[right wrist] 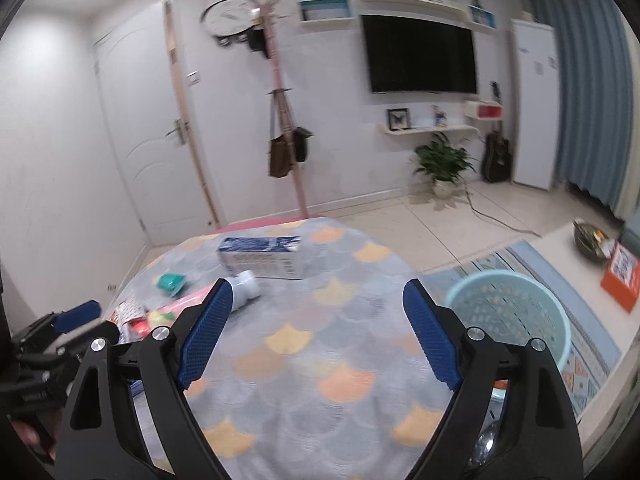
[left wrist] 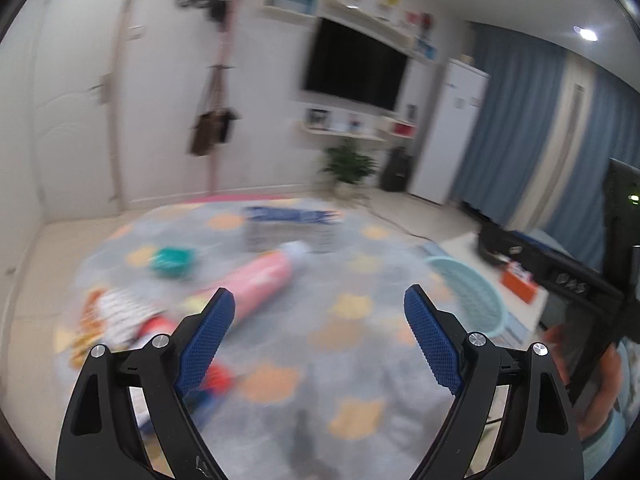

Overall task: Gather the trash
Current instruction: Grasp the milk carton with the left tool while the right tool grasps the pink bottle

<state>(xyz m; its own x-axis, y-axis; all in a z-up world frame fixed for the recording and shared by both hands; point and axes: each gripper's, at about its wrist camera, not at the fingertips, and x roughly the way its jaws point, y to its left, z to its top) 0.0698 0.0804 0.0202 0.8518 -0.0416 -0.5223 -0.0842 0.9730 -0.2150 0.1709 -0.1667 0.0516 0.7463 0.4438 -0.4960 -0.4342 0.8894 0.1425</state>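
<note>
Both the left gripper [left wrist: 319, 297] and right gripper [right wrist: 317, 291] have jaws wide, empty. One blue carton [right wrist: 262, 257], one pink tube [right wrist: 224, 294] and one teal tub [right wrist: 172, 282] lie left of one basket [right wrist: 508, 312].

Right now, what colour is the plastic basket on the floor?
Light blue-green, with a perforated wall; the basket shows best in the right wrist view.

- We are seeing a grey blanket [right wrist: 320, 344] patterned in scales — orange and yellow ones scattered among them.
- We are looking at a pink tube [left wrist: 256, 280] with a white cap.
- We are noting a blue-and-white box [right wrist: 262, 258], a teal cup [right wrist: 172, 282] and a pale aqua perforated basket [right wrist: 516, 312].
- We are seeing blue textured pads [right wrist: 208, 332] on black fingers.
</note>
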